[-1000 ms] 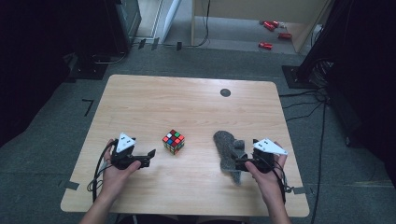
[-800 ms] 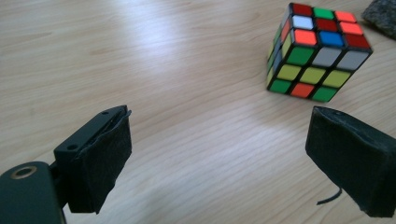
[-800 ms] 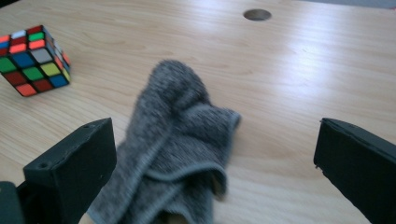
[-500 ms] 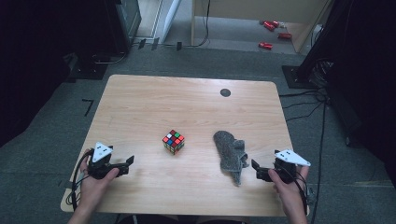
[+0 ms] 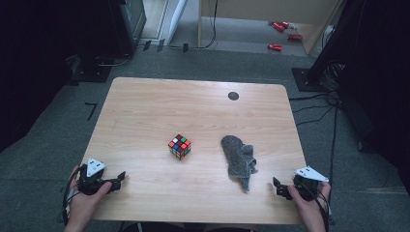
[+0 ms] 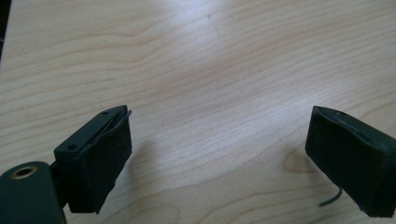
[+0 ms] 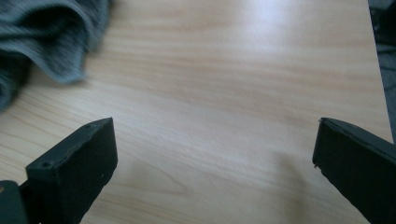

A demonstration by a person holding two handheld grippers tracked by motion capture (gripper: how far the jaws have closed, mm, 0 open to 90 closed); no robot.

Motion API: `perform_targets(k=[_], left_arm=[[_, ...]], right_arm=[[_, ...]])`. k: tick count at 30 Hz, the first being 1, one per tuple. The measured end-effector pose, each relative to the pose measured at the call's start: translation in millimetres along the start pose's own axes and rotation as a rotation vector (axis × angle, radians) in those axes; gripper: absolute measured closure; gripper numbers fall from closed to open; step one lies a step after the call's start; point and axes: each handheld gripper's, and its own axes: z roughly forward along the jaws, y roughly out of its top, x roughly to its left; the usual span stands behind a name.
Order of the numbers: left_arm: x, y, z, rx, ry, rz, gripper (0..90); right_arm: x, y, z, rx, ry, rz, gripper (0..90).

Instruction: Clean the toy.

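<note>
Nothing is held at this moment, so the handling appears either finished or not begun. At the near edge of the surface (image 5: 145,106), the left gripper (image 5: 117,180) is seen with its fingers (image 6: 100,158) spread wide over bare wood, touching nothing. The right gripper (image 5: 280,187) is likewise spread and empty, near the grey cloth (image 5: 239,161), which lies crumpled just beyond it. Farther in, a puzzle cube (image 5: 179,146) rests untouched at mid-surface.

You see the table (image 5: 193,111) from high above, facing forward; each gripper camera sits low and close, and the right one shares the grey cloth (image 7: 42,37).
</note>
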Motion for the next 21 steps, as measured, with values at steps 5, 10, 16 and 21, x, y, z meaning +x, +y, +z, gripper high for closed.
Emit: perform_targets(k=[5,10,16,21], left_arm=[[-0.2,0.2,0.9,0.006,-0.007,0.004,7.7],[4.6,1.4,3.0,0.023,-0.044,-0.021,7.6],[4.5,1.4,3.0,0.023,-0.044,-0.021,7.6],[4.6,1.4,2.9,0.023,-0.045,-0.021,7.6]], right_arm=[[-3.6,-3.8,3.9,0.016,-0.008,0.008,0.5],[-4.4,-3.7,4.0,0.020,-0.005,0.005,0.3],[-4.2,-3.8,4.2,0.020,-0.007,0.005,0.1],[-4.2,-3.8,4.2,0.020,-0.007,0.004,0.0]])
